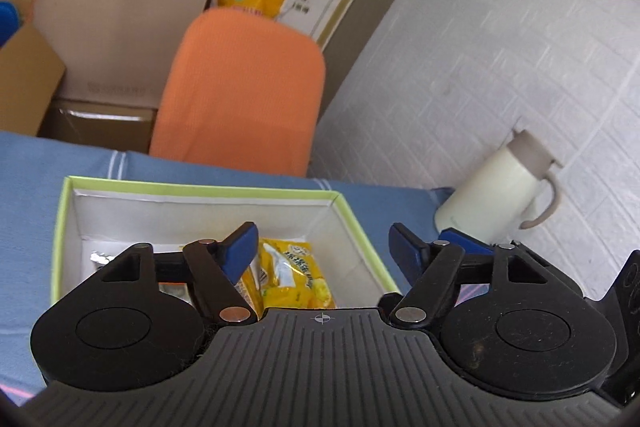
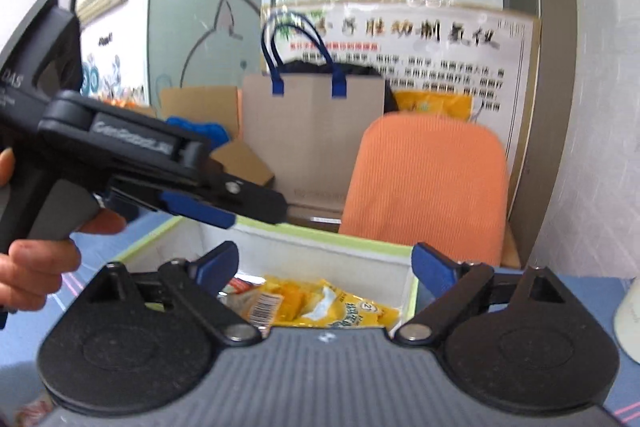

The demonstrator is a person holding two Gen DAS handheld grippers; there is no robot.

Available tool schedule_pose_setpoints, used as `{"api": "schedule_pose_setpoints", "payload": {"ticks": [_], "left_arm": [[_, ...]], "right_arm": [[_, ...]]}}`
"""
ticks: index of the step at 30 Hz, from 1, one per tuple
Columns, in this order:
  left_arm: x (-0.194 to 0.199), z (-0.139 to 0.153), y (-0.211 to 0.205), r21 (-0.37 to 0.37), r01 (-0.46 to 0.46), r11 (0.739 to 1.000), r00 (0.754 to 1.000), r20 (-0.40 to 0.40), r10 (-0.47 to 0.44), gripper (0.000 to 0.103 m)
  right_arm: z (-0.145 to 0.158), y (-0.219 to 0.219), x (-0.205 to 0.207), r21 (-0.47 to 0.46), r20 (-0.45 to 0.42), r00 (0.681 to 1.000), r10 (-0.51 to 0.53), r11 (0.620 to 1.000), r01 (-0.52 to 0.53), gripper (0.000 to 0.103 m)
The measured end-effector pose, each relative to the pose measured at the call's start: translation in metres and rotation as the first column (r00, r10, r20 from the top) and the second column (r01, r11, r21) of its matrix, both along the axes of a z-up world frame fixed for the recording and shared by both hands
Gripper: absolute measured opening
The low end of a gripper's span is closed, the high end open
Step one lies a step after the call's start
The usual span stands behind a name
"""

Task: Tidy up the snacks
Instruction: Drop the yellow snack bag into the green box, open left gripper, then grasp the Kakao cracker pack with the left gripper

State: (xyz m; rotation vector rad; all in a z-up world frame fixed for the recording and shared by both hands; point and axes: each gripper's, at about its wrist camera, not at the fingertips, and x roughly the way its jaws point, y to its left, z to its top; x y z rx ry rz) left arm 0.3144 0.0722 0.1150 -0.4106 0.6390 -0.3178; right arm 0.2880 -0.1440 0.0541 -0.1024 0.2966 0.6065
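A green-rimmed white box [image 1: 200,189] sits on the blue tablecloth and also shows in the right wrist view [image 2: 340,237]. Yellow snack packets [image 1: 292,279] lie inside it, seen in the right wrist view too [image 2: 320,303], along with a silvery packet [image 1: 100,259]. My left gripper [image 1: 322,247] is open and empty, just above the box's near edge. My right gripper [image 2: 324,267] is open and empty above the box. The left gripper's body also shows in the right wrist view [image 2: 160,179], held over the box's left side.
An orange chair [image 1: 244,87] stands behind the table, also in the right wrist view [image 2: 428,187]. A cream lidded jug [image 1: 504,187] stands at the table's right. Behind are a paper bag with blue handles [image 2: 316,131], cardboard boxes [image 1: 24,83] and posters.
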Motion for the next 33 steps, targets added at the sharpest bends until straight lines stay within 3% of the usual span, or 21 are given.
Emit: {"api": "schedule_pose_setpoints", "payload": {"ticks": [5, 9, 13, 16, 22, 26, 33], "left_arm": [[-0.073, 0.017, 0.007, 0.021, 0.003, 1.000, 0.997, 0.078, -0.004, 0.067], [-0.135, 0.016, 0.014, 0.075, -0.023, 0.997, 0.992, 0.129, 0.013, 0.071], [-0.186, -0.007, 0.023, 0.095, -0.059, 0.994, 0.992, 0.119, 0.048, 0.074], [-0.210, -0.036, 0.031, 0.115, -0.091, 0.989, 0.995, 0.053, 0.086, 0.075], [-0.232, -0.091, 0.055, 0.074, -0.113, 0.991, 0.986, -0.114, 0.121, 0.069], [-0.243, -0.104, 0.059, 0.078, -0.096, 0.992, 0.986, -0.130, 0.106, 0.068], [-0.239, -0.113, 0.054, 0.086, -0.041, 0.995, 0.987, -0.150, 0.054, 0.058]], "right_arm": [[0.005, 0.000, -0.059, -0.001, 0.034, 0.999, 0.040, 0.999, -0.040, 0.093], [-0.006, 0.006, -0.110, -0.041, 0.040, 0.997, 0.069, 0.997, -0.068, 0.093], [-0.030, 0.018, -0.154, -0.028, -0.018, 0.995, 0.101, 0.994, -0.102, 0.093], [-0.060, 0.034, -0.183, 0.010, -0.111, 0.983, 0.149, 0.989, -0.149, 0.093], [-0.114, 0.075, -0.212, 0.068, -0.310, 0.924, 0.222, 0.975, -0.211, 0.093], [-0.125, 0.092, -0.212, 0.038, -0.323, 0.925, 0.202, 0.979, -0.200, 0.093], [-0.128, 0.108, -0.203, -0.015, -0.307, 0.936, 0.174, 0.982, -0.187, 0.093]]}}
